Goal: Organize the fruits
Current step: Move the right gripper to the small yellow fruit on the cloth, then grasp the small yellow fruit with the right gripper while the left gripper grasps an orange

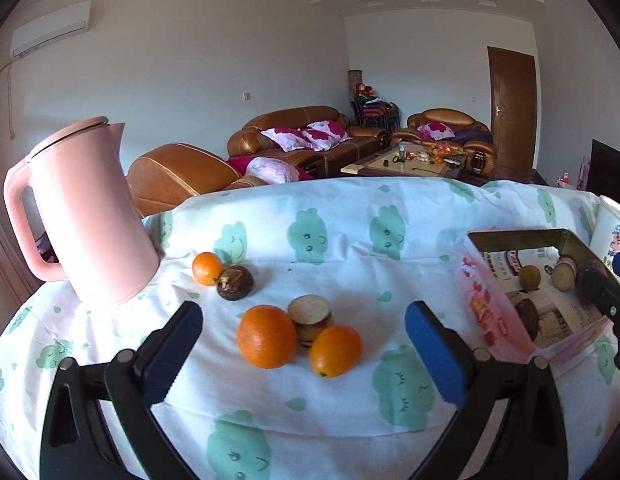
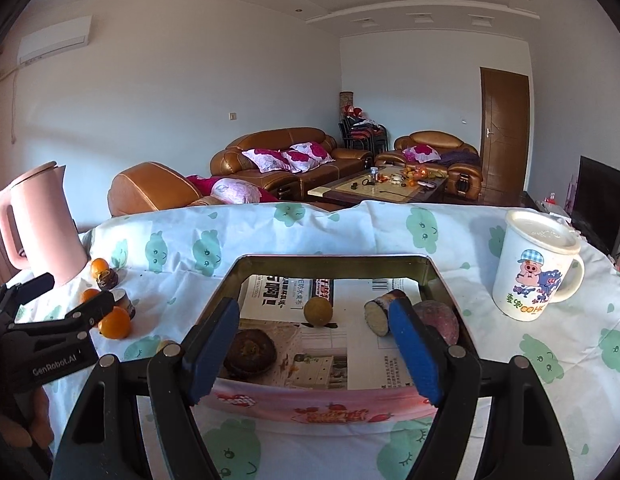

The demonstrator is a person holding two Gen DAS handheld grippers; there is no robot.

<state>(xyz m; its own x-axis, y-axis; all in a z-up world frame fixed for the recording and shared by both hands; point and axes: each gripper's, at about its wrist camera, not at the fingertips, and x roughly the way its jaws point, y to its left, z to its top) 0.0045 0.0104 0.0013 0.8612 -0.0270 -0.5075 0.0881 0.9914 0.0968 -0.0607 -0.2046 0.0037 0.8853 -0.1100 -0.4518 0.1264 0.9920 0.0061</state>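
Observation:
On the cloud-print cloth a large orange (image 1: 265,336), a smaller orange (image 1: 334,350) and a cut brown-skinned piece (image 1: 310,314) lie bunched together. My left gripper (image 1: 303,314) hovers open just in front of them, holding nothing. Farther back, a small orange (image 1: 206,268) and a dark wrinkled fruit (image 1: 234,282) sit beside the kettle. My right gripper (image 2: 314,308) stands open and empty over the near wall of a newspaper-lined tin box (image 2: 334,258). The box holds a yellowish round fruit (image 2: 318,311), a dark fruit (image 2: 249,354), a cut piece (image 2: 380,314) and a purplish fruit (image 2: 438,320).
A pink kettle (image 1: 85,216) stands at the table's left edge. A lidded cartoon mug (image 2: 534,268) stands to the right of the box. Beyond the table's far edge are brown sofas and a coffee table.

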